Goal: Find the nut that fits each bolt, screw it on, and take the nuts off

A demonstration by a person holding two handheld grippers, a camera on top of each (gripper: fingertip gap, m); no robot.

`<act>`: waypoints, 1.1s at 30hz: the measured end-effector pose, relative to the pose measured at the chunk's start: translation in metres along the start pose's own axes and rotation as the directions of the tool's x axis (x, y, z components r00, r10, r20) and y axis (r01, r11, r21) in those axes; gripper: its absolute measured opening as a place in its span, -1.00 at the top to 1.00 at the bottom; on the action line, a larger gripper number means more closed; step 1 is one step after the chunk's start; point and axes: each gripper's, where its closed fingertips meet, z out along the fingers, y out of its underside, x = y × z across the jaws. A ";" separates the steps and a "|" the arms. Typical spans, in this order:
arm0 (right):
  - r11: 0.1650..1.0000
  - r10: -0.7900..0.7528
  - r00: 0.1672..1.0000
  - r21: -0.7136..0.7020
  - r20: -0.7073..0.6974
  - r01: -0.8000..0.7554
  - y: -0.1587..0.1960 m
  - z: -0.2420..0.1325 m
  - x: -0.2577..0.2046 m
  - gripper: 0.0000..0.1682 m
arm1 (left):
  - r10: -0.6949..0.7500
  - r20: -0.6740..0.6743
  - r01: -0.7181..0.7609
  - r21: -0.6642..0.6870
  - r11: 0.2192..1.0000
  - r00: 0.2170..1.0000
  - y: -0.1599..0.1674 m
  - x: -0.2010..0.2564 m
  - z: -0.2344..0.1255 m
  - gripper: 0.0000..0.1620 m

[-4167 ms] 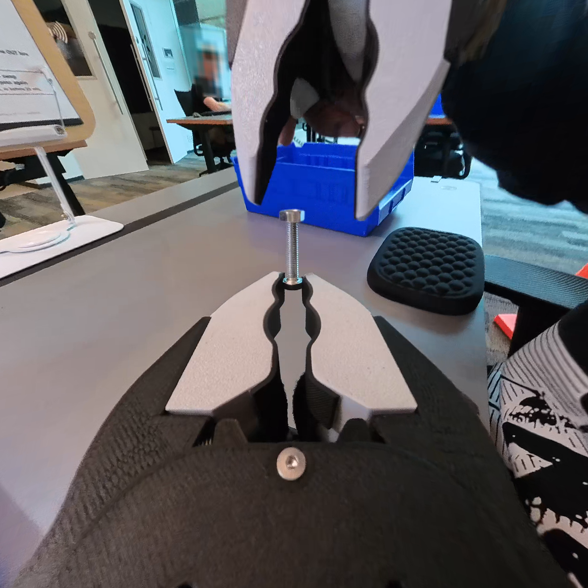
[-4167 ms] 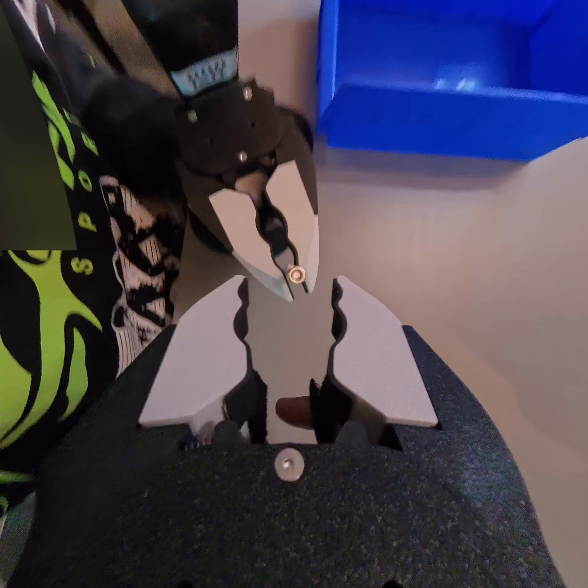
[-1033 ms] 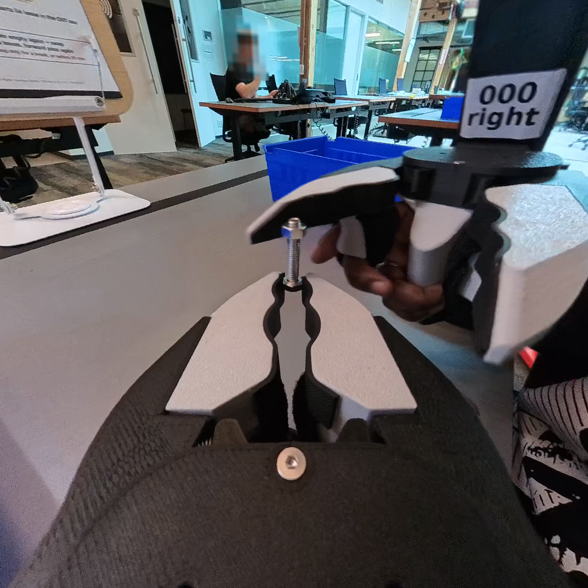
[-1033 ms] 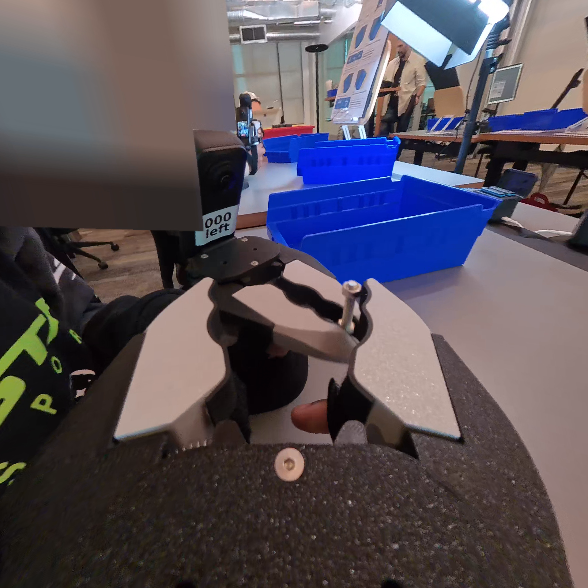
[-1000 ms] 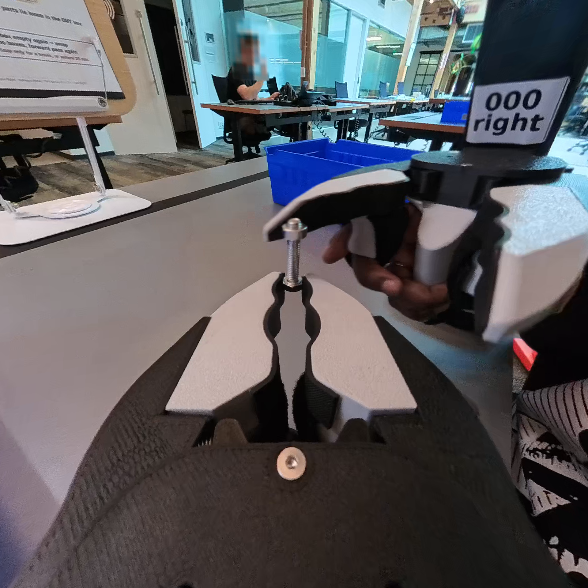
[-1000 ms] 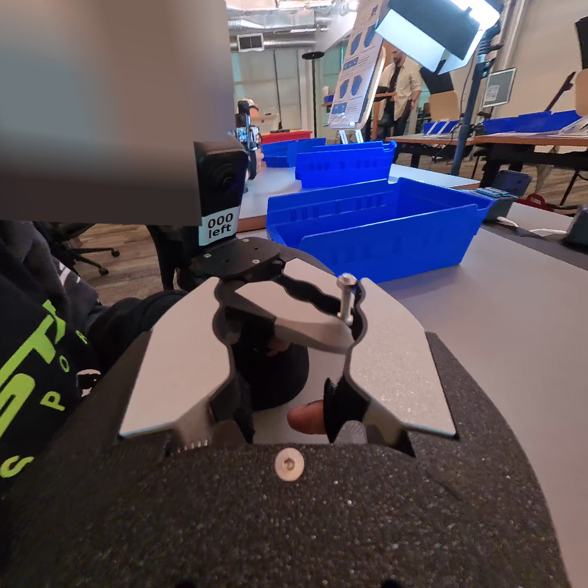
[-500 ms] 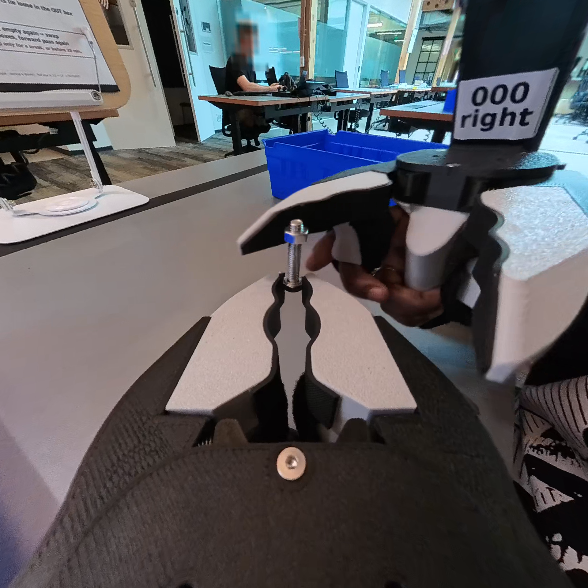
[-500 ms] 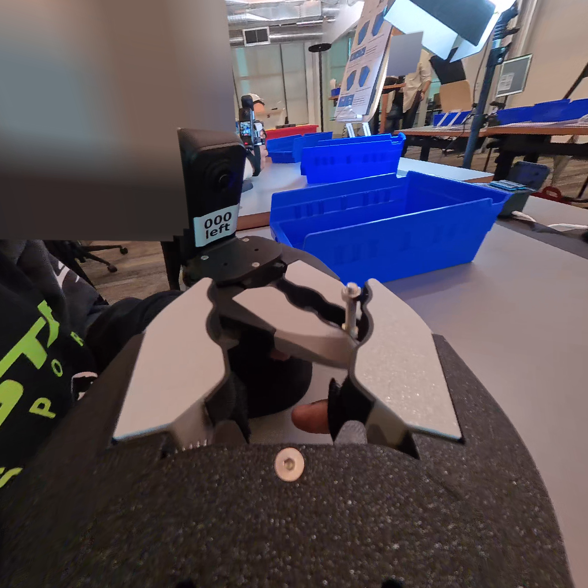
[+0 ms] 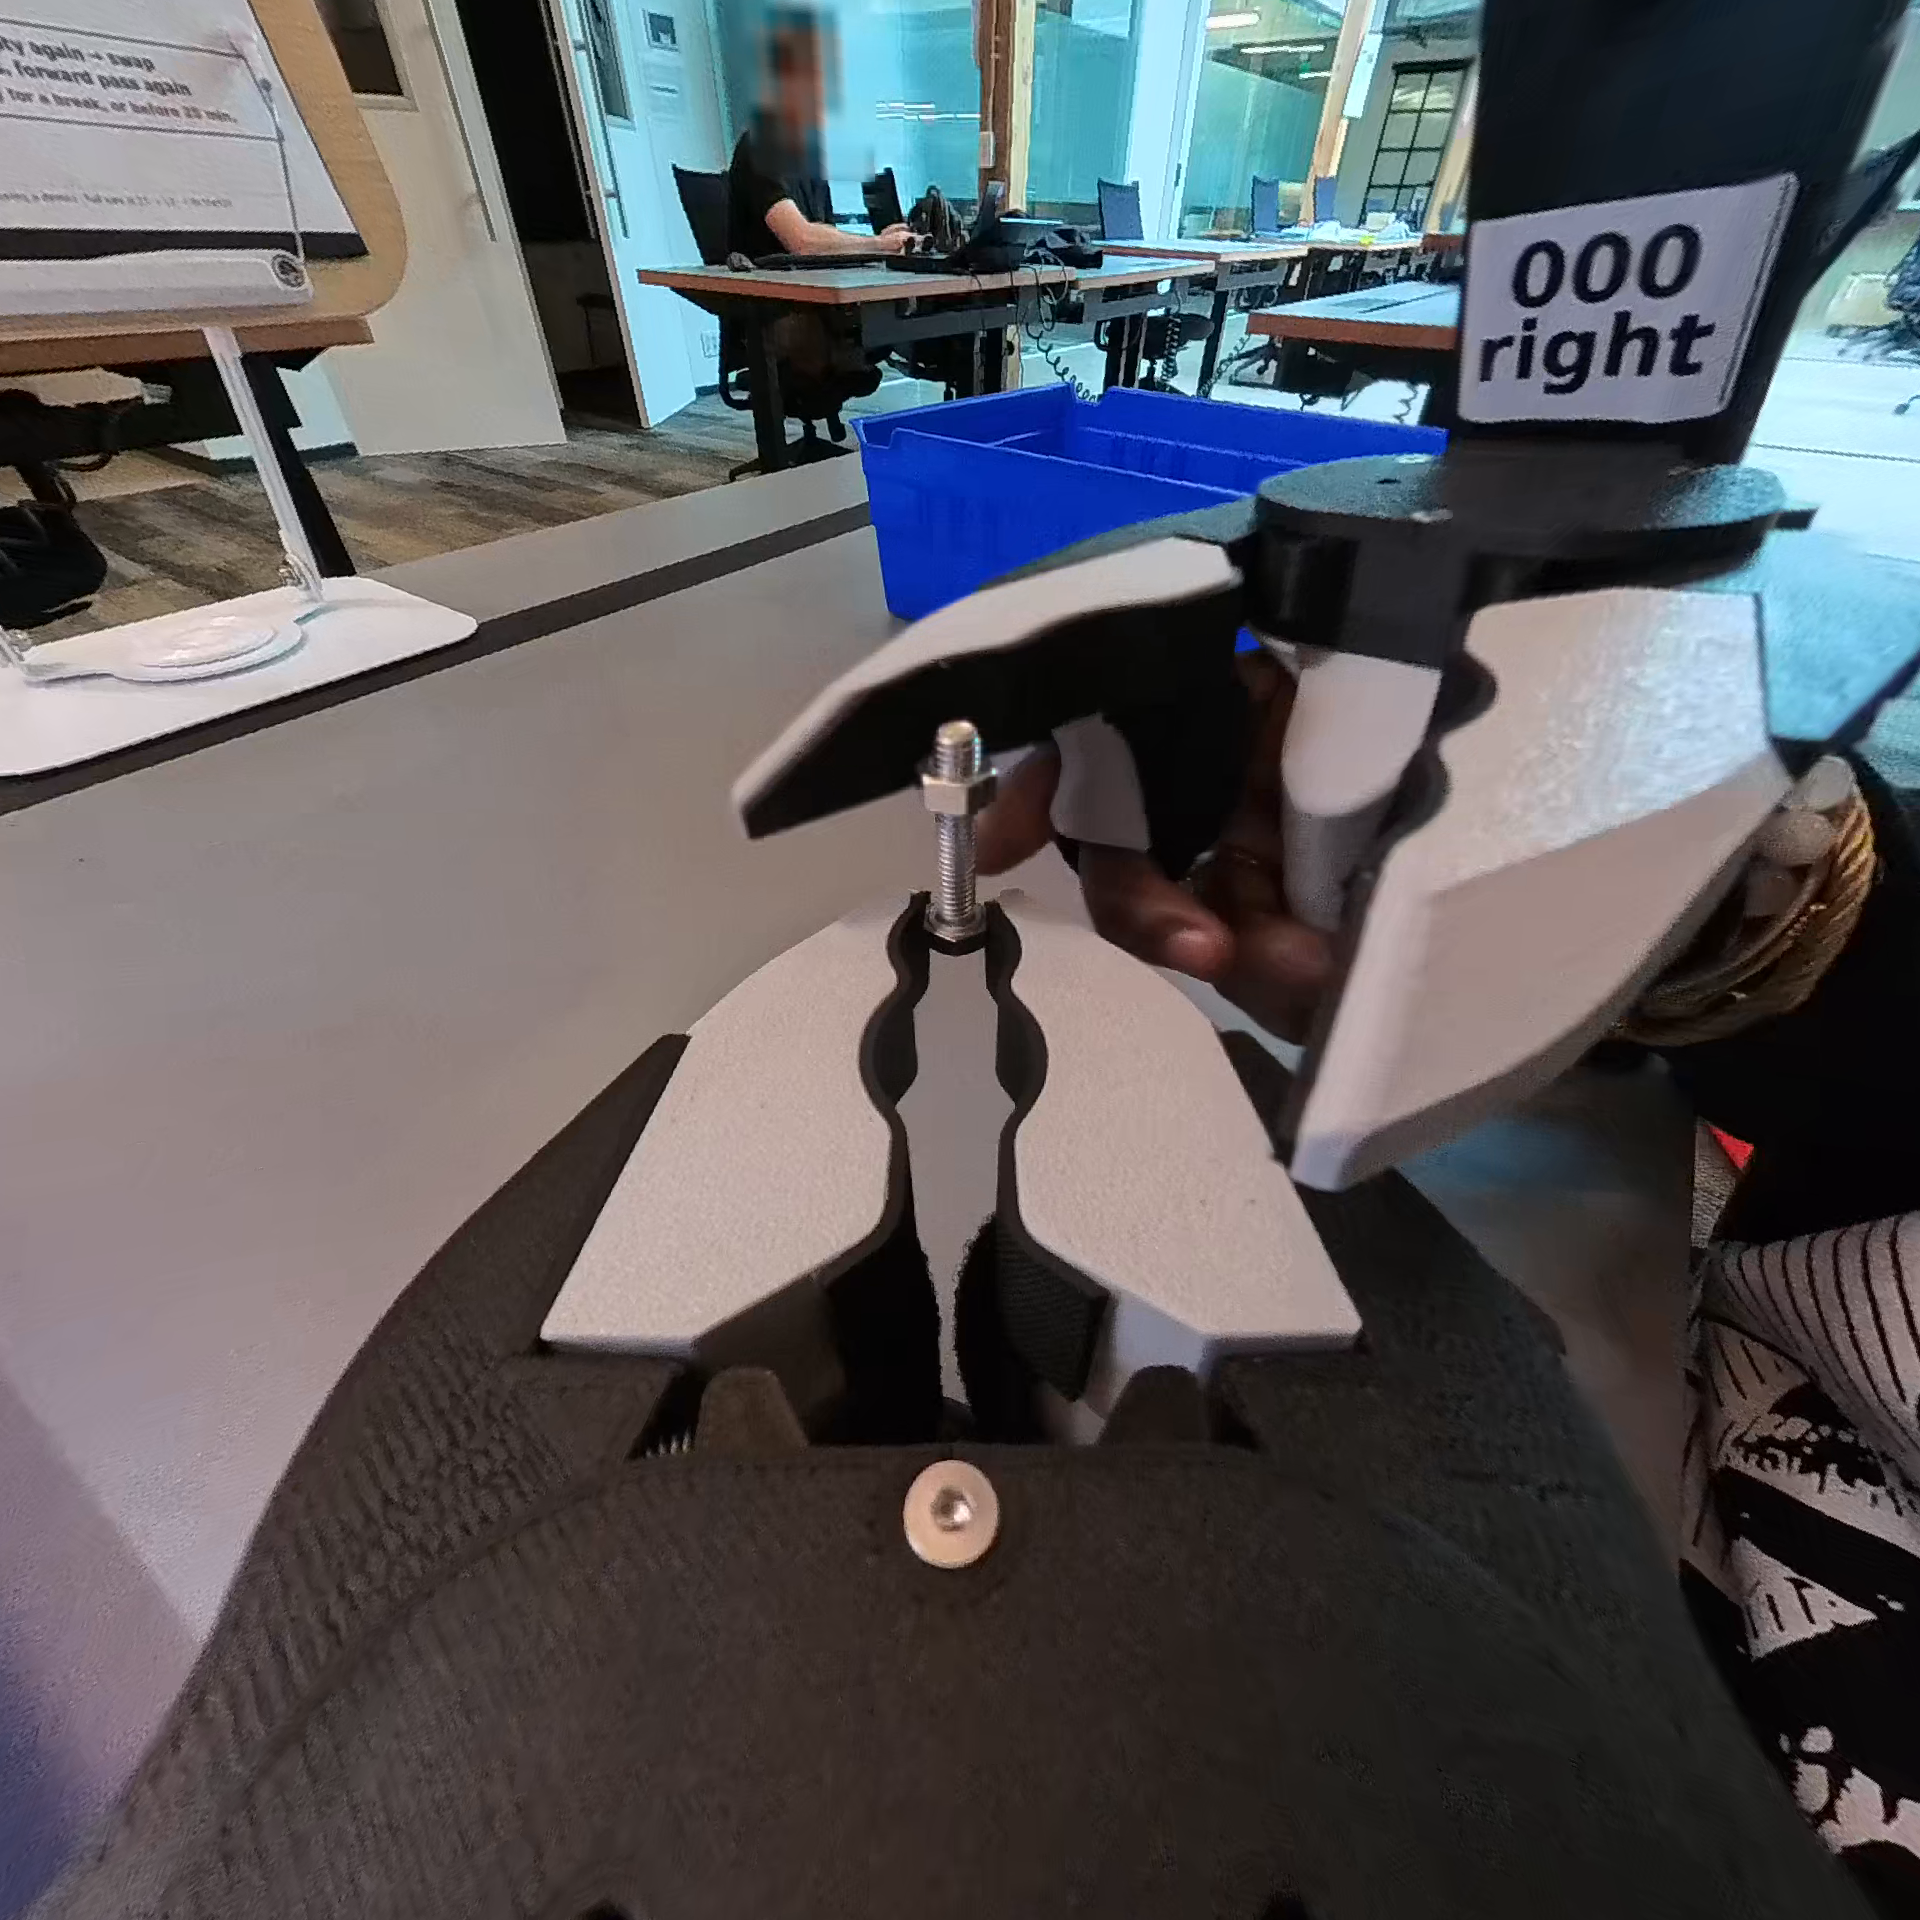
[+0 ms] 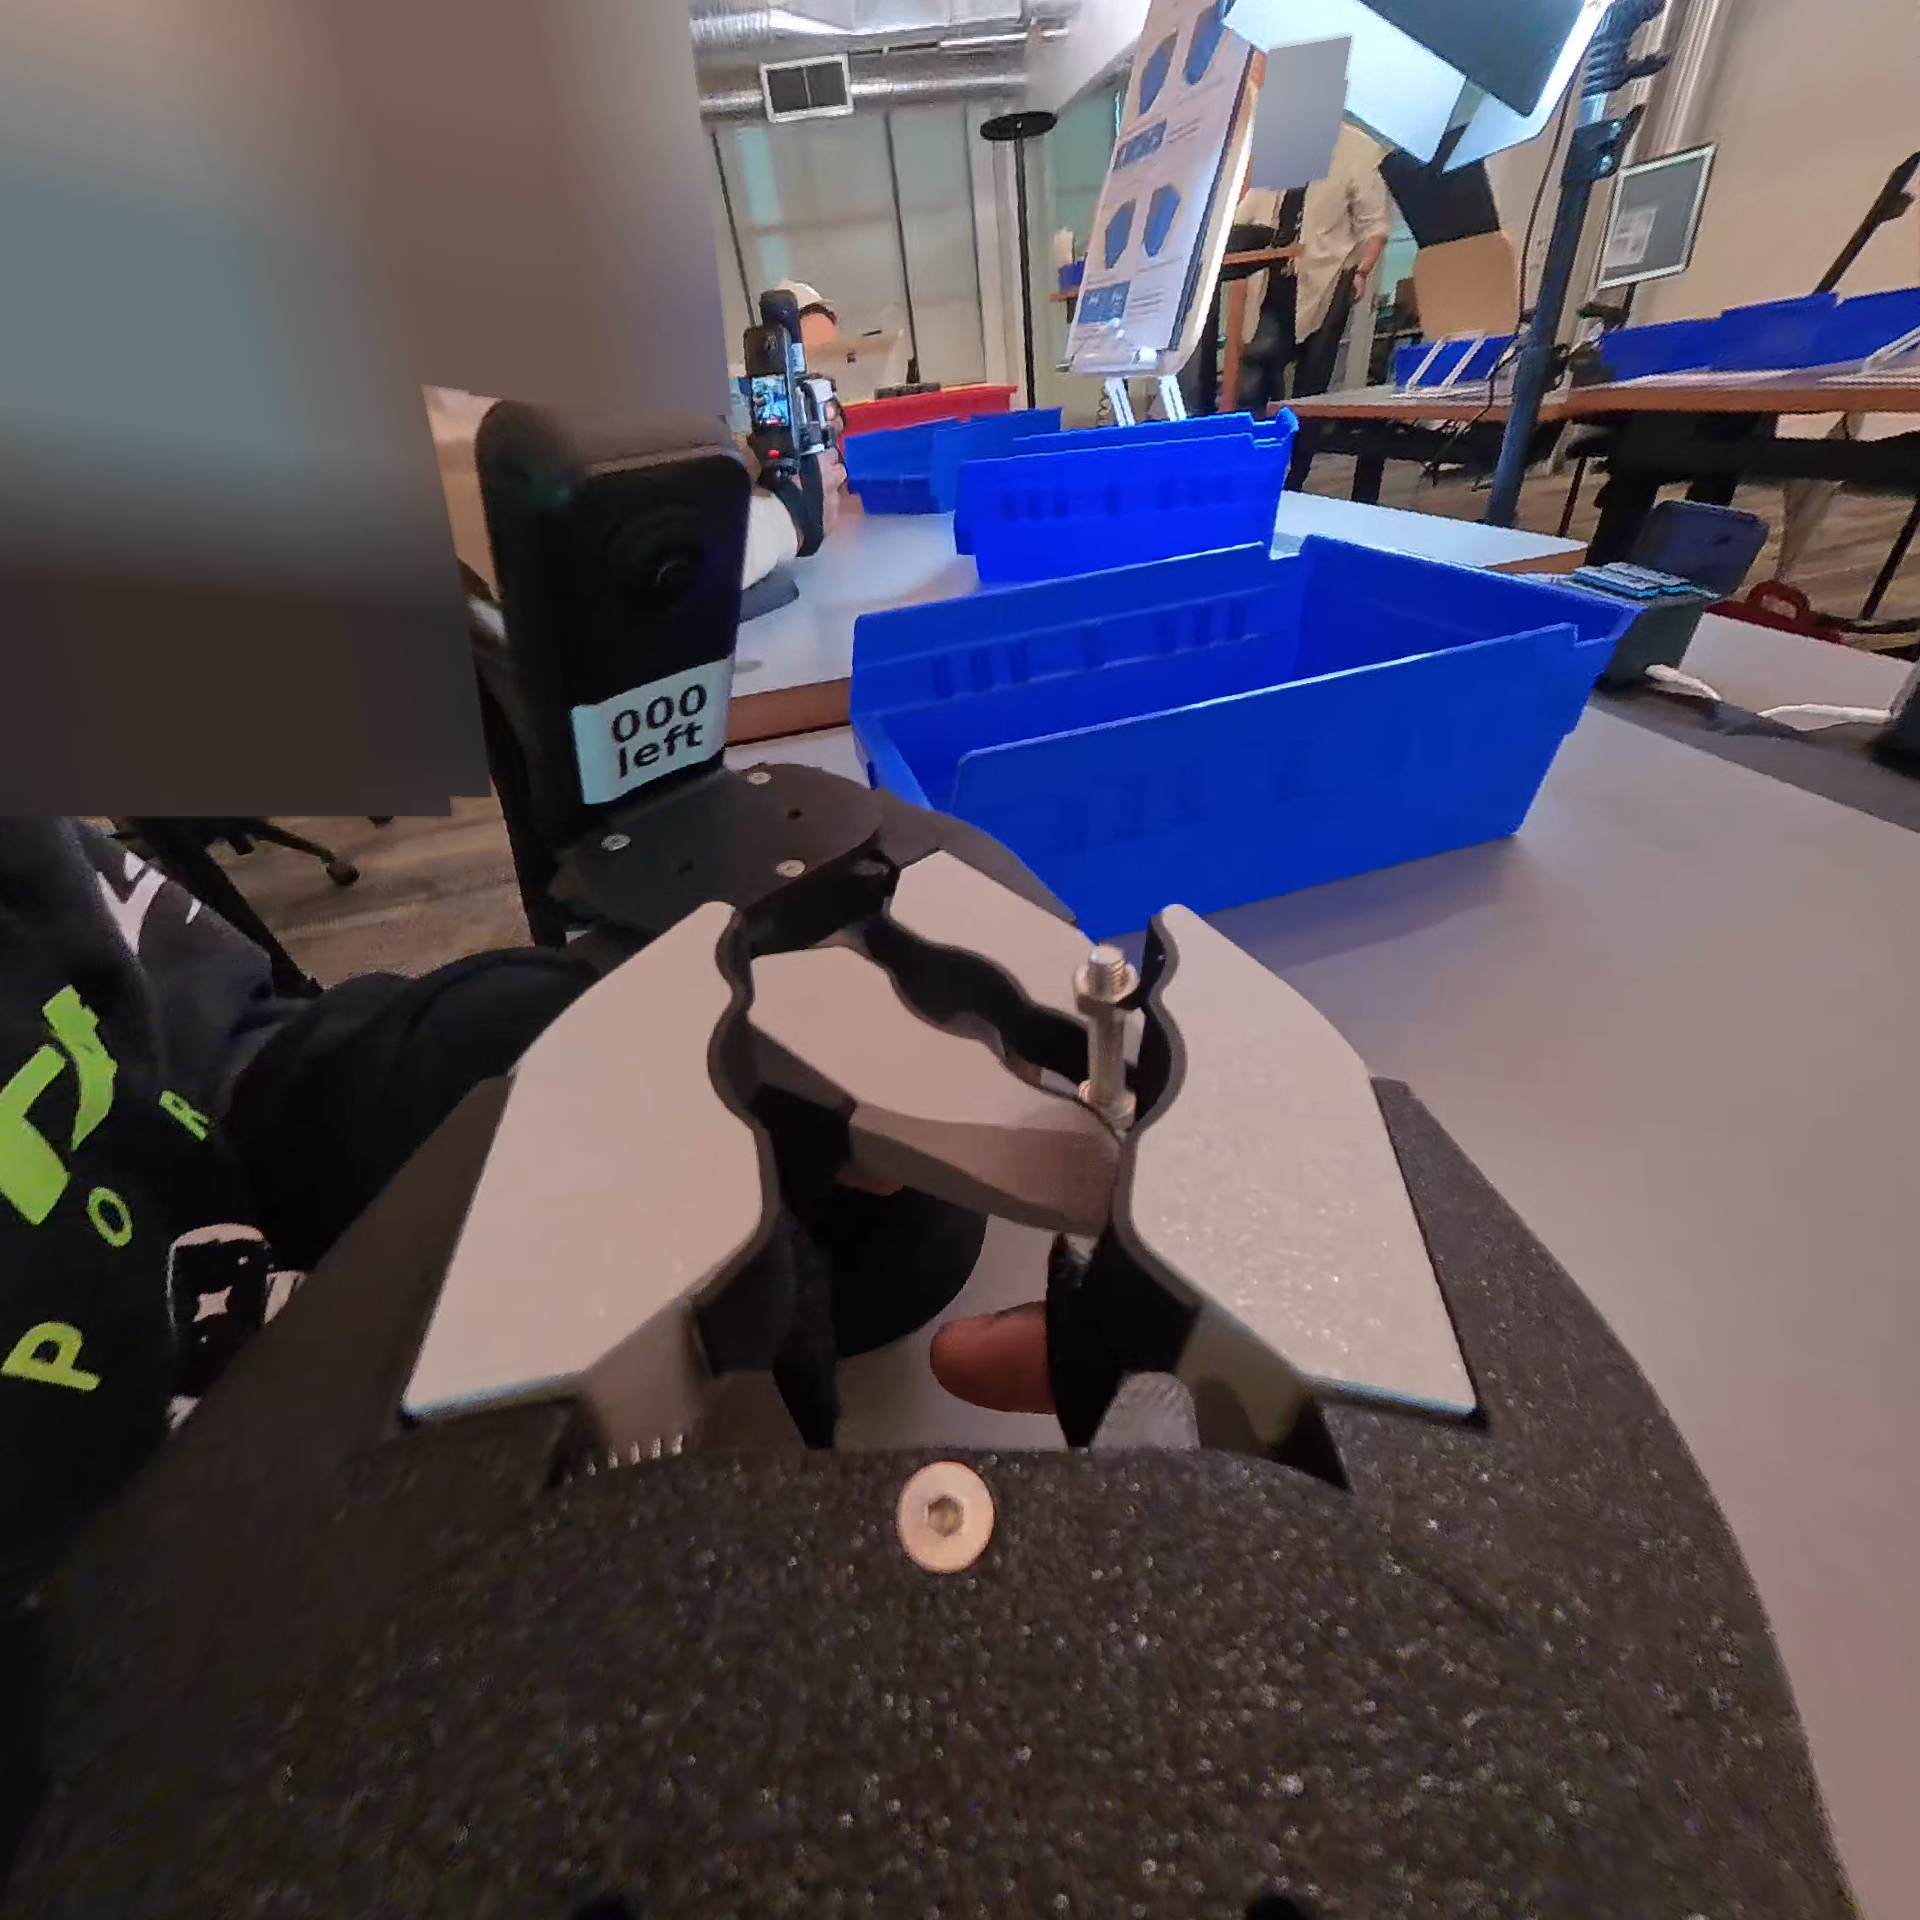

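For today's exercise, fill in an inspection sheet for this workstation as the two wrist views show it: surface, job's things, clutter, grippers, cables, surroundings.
Surface: grey matte table, bare near the grippers.
Job's things: silver threaded bolt upright, small silver hex nut near its top end; blue plastic bin behind.
Clutter: white sign stand base at the far left of the table.
Grippers: left gripper shut on the bolt's lower end; right gripper open, one finger beside the nut.
Cables: white cable at the table's far edge.
Surroundings: office desks, chairs, seated person, more blue bins.
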 end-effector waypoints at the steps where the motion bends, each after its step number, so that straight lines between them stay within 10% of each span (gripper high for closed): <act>1: 1.000 0.001 1.000 0.000 -0.005 -0.001 0.000 -0.003 -0.001 0.15 | -0.006 0.001 0.006 0.002 1.000 1.000 0.000 -0.001 0.000 0.87; 6: 0.998 0.015 0.999 0.057 -0.035 -0.013 -0.004 -0.036 -0.001 0.66 | -0.022 0.001 0.022 0.005 1.000 1.000 0.000 -0.002 0.000 0.87; 13: 0.999 0.024 0.999 0.028 -0.044 -0.023 -0.003 -0.008 0.013 0.20 | -0.003 0.000 0.003 -0.020 1.000 1.000 0.002 0.000 0.002 0.87; 18: 0.999 0.026 0.999 -0.029 -0.026 -0.027 0.006 -0.012 0.005 0.30 | -0.016 0.009 0.017 -0.027 1.000 1.000 0.003 -0.003 0.002 0.87; 22: 0.999 0.031 0.999 -0.016 -0.014 -0.031 0.004 -0.045 -0.005 0.75 | -0.033 0.008 0.033 -0.028 0.999 0.999 0.004 -0.004 0.002 0.87; 29: 1.000 -0.008 0.996 -0.015 -0.094 0.007 -0.001 -0.026 0.018 0.33 | -0.007 0.007 0.007 -0.042 0.999 1.000 0.005 -0.002 0.003 0.87; 33: 0.998 -0.008 0.999 -0.065 -0.041 0.005 0.009 -0.015 0.009 0.40 | -0.011 0.011 0.011 -0.048 0.999 1.000 0.006 -0.003 0.004 0.87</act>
